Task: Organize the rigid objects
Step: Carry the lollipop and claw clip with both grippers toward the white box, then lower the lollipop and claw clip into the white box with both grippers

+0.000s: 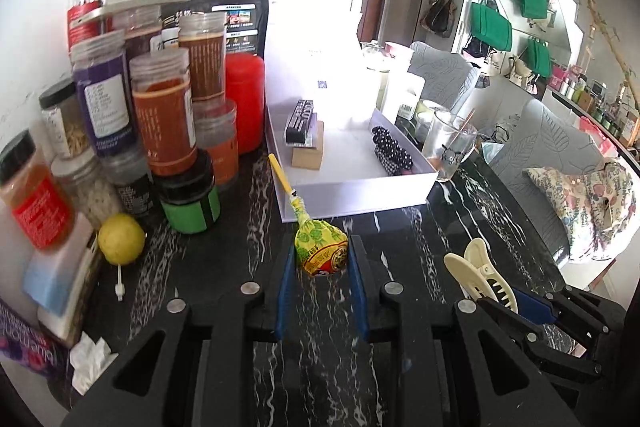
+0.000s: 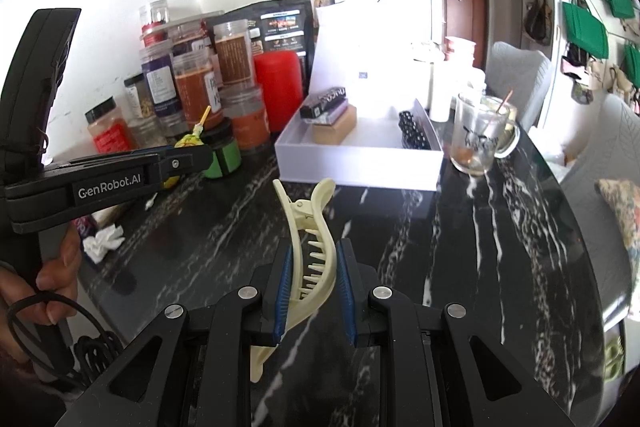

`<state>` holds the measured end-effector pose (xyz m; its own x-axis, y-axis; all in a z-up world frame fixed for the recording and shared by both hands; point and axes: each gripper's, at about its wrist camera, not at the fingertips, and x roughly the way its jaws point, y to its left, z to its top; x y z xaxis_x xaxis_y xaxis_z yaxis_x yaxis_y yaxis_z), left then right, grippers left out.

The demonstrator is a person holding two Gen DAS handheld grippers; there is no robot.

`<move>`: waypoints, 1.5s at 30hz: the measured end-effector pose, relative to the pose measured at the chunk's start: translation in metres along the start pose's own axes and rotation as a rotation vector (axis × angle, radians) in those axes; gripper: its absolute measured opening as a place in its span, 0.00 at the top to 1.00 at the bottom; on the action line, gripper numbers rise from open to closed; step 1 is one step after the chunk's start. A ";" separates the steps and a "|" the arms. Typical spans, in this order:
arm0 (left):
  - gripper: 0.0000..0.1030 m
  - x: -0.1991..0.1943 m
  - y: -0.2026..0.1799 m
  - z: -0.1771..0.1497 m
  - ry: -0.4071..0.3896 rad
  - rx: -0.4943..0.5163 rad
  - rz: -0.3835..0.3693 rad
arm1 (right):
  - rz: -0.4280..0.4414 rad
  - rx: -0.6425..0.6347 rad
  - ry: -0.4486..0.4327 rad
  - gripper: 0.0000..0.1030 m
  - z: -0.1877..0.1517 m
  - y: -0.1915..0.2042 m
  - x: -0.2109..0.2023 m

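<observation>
L gripper (image 1: 320, 263) clamps yellow-wrapped lollipop (image 1: 320, 251) w/ yellow stick; R gripper (image 2: 313, 267) clamps cream plastic claw hair clip (image 2: 310, 251), both above black marble table (image 2: 440, 247)

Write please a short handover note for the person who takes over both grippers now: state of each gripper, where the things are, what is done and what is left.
Left gripper: shut on the lollipop, held above the black marble table.
Right gripper: shut on the cream hair clip, also above the table.
White box: open, straight ahead; inside are a black case stacked on a brown box, and a dotted black item.
Done: both items picked up.
Left: probably place the lollipop and clip in the box, in the free middle.
</observation>
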<state>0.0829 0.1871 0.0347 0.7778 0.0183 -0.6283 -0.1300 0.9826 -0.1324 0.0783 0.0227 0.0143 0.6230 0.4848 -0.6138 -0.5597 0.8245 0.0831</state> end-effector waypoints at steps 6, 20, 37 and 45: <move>0.76 0.011 -0.001 0.016 -0.006 0.012 -0.008 | 0.001 0.000 -0.004 0.79 0.019 -0.005 0.011; 0.76 0.042 0.000 0.063 -0.026 0.017 -0.023 | 0.039 -0.009 -0.002 0.79 0.062 -0.023 0.046; 0.76 0.075 -0.007 0.125 -0.080 0.075 -0.033 | 0.029 -0.050 -0.069 0.79 0.125 -0.043 0.070; 0.76 0.097 -0.006 0.151 -0.096 0.082 -0.034 | 0.020 -0.067 -0.079 0.79 0.151 -0.052 0.092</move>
<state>0.2520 0.2104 0.0906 0.8368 -0.0017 -0.5475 -0.0546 0.9948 -0.0865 0.2476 0.0686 0.0719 0.6512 0.5243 -0.5486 -0.6058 0.7946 0.0403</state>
